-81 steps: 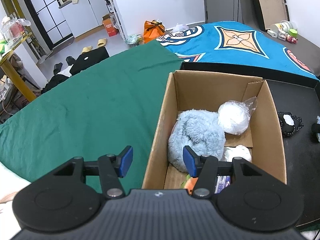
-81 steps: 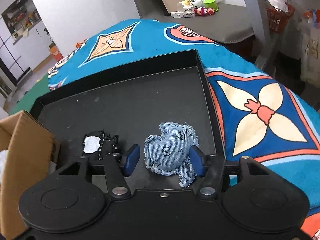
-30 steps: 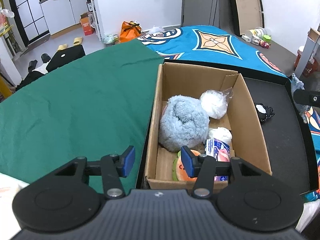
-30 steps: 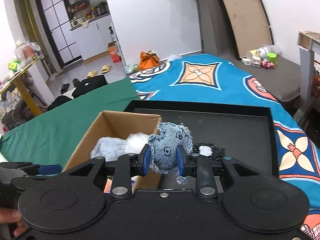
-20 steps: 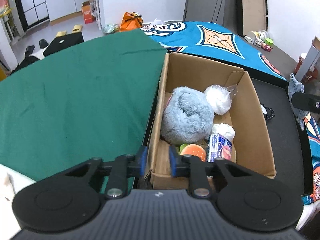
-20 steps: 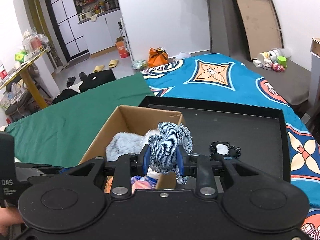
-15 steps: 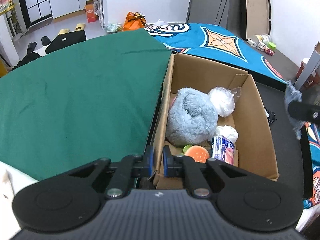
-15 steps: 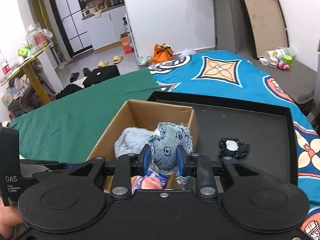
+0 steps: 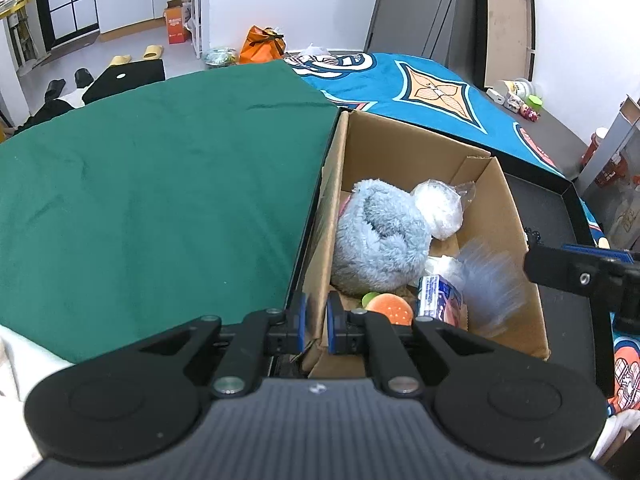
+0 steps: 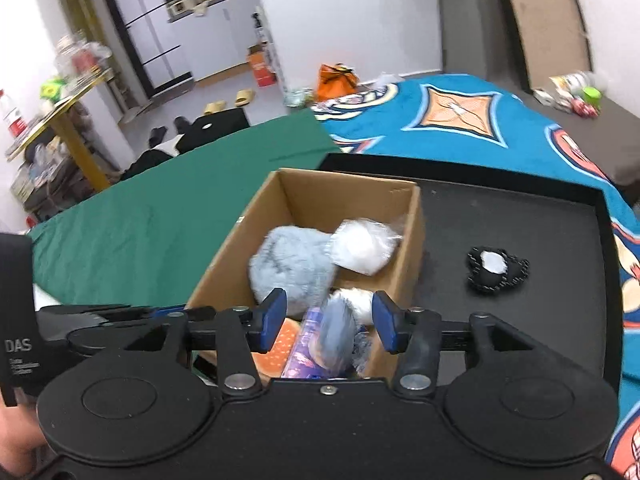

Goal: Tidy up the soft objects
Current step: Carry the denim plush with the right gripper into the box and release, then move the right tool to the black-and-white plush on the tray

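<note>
Green and blue cloths cover the work surface, with the cardboard box at centre. Your left gripper is clenched on the box's near-left wall; hold it steady. Your right gripper is opening, pads clear of the denim plush, a blurred blue-grey shape dropping into the box's 5 o'clock corner. Let it fall clear before withdrawing.
</note>
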Action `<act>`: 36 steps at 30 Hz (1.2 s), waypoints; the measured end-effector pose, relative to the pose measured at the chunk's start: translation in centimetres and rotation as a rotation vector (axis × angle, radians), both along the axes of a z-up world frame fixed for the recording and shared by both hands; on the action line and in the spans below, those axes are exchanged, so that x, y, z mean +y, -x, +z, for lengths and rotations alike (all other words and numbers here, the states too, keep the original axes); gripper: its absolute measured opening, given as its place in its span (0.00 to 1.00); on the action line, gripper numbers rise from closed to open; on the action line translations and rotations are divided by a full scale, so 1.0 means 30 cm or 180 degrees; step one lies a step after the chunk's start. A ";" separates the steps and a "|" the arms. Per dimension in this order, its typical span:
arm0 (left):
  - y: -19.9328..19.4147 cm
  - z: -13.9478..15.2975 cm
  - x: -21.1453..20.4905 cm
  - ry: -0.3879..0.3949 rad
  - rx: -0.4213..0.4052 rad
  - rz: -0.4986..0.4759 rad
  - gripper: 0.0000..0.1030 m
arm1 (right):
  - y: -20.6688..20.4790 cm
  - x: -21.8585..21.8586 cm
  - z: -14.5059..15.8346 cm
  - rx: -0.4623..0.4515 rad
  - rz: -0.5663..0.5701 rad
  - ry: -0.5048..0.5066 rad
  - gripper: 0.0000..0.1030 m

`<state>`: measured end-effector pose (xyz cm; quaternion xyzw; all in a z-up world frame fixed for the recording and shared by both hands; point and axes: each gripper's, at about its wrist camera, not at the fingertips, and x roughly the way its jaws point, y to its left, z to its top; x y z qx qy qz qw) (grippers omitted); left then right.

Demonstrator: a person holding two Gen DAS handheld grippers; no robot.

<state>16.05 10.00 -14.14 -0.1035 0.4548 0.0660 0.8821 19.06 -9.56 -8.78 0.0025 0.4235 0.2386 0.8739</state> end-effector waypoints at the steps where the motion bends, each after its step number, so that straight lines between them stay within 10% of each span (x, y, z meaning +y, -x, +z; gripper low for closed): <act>1: 0.000 0.001 0.000 0.0000 0.0002 0.0003 0.09 | -0.003 -0.012 -0.002 0.0015 -0.0036 0.0003 0.47; 24: -0.055 0.057 -0.071 -0.0321 0.0091 0.0079 0.14 | -0.135 -0.235 -0.060 -0.0039 -0.0204 0.0177 0.71; 36: -0.096 0.056 -0.116 -0.0659 0.0224 0.0189 0.43 | -0.243 -0.306 -0.140 0.0029 -0.0306 -0.0141 0.64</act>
